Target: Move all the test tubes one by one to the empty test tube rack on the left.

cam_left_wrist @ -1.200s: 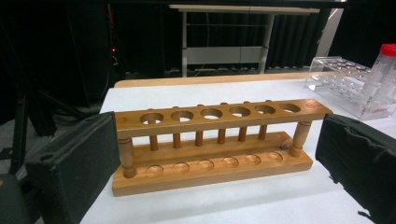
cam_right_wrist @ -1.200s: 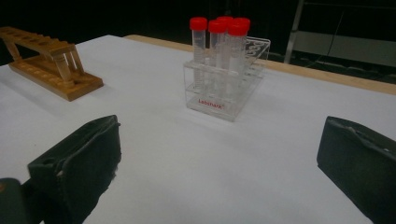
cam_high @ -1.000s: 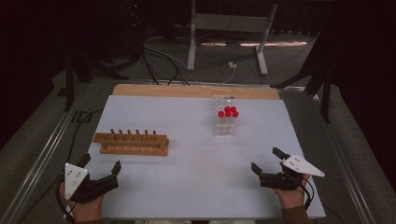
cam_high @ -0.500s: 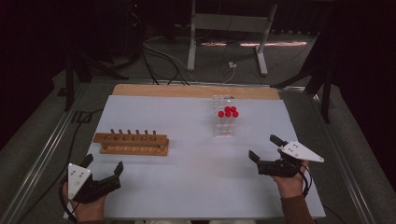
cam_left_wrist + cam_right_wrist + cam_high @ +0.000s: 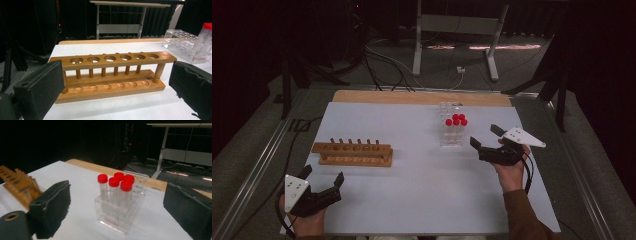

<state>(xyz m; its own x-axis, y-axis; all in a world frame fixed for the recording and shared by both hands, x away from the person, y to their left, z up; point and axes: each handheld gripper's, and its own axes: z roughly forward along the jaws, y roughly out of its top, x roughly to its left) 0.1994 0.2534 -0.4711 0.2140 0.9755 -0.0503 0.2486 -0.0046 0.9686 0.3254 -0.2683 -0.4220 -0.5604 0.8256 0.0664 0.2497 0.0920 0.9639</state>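
A wooden tube rack with a row of empty holes lies at the table's left. It also appears straight ahead in the left gripper view. My left gripper rests open near the front left corner, short of the wooden rack, with nothing between its fingers. A clear plastic rack holds several red-capped tubes right of centre. My right gripper hovers just right of it, open and apart from it. Its jaws have just been closing a little, and nothing is between them. In the right gripper view the tubes stand ahead, beyond the pads.
The white table sheet ends at a wooden strip at the back. Metal rails run along both sides. A stand's legs and cables lie on the dark floor beyond. A lone capped tube stands by the clear rack in the left gripper view.
My right gripper has risen and moved forward and left, from the front right edge up beside the clear rack. The left gripper has stayed in place.
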